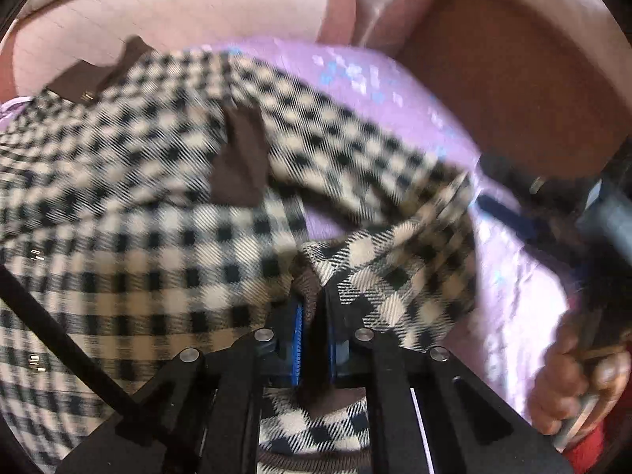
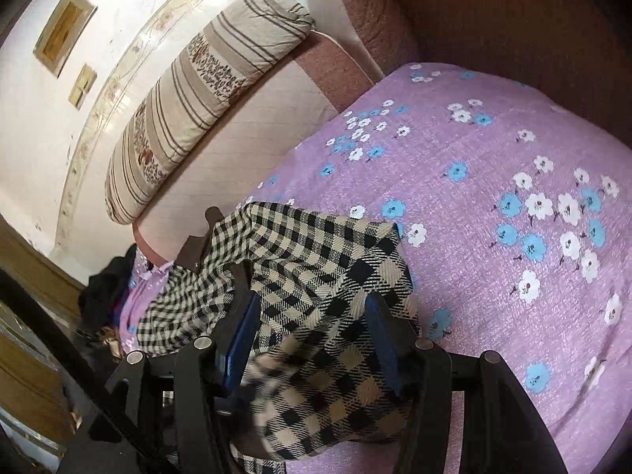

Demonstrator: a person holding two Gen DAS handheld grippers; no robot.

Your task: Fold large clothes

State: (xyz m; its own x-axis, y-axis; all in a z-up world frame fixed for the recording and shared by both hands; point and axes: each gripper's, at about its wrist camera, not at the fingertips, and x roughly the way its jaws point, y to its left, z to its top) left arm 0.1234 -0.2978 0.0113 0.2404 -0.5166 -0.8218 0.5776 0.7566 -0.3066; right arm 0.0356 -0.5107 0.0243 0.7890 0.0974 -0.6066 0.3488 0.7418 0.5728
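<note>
One checked coat (image 1: 138, 213) lies on one purple sheet (image 2: 493, 150), mid-fold I judge: the left gripper (image 1: 314, 316) is clenched on a hem between its fingers, the right gripper (image 2: 312, 316) gapes around a sleeve ungrasped, so next it should close before lifting across.

One checked garment (image 2: 316, 316); one purple flowered bedsheet (image 2: 493, 150); one striped bolster pillow (image 2: 197, 91); two grippers, left (image 1: 314, 304) and right (image 2: 312, 308); two frames on the wall (image 2: 63, 31).
</note>
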